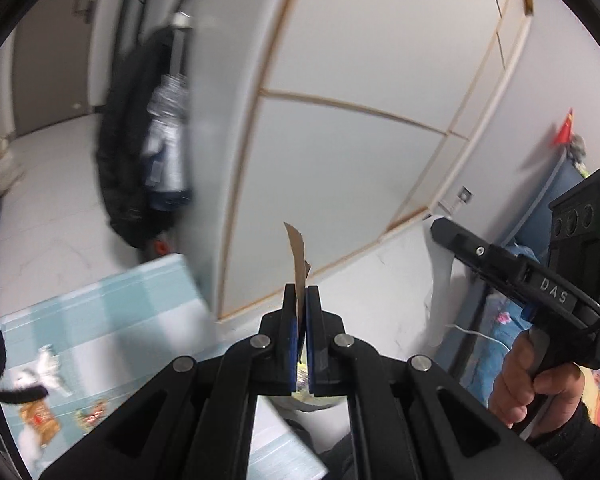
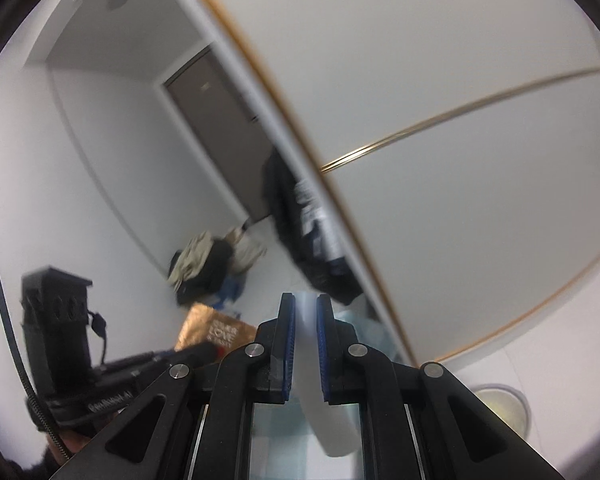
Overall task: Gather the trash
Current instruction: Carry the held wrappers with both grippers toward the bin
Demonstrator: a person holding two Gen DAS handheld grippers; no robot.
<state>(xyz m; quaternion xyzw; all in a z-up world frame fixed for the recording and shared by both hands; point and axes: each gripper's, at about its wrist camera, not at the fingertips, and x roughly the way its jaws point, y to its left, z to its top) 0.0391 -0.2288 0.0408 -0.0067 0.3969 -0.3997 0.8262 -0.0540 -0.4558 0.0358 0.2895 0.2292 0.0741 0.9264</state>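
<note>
Carrying trash in both hands, you are pinching a thin brown serrated paper scrap [image 1: 298, 258] upright in the clenched left hand-held gripper [image 1: 301, 300] while the right hand-held gripper [image 2: 305, 312] is clamping a white paper strip [image 2: 312, 360] running lengthwise between its fingers.

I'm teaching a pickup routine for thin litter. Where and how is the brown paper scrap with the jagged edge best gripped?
Grip the brown paper scrap across its two flat faces, near one end, coming in edge-on. It is a thin strip, so only the faces give the pads purchase. The left gripper shows this: shut on the strip's lower part, the serrated end standing free above the fingertips.
</note>
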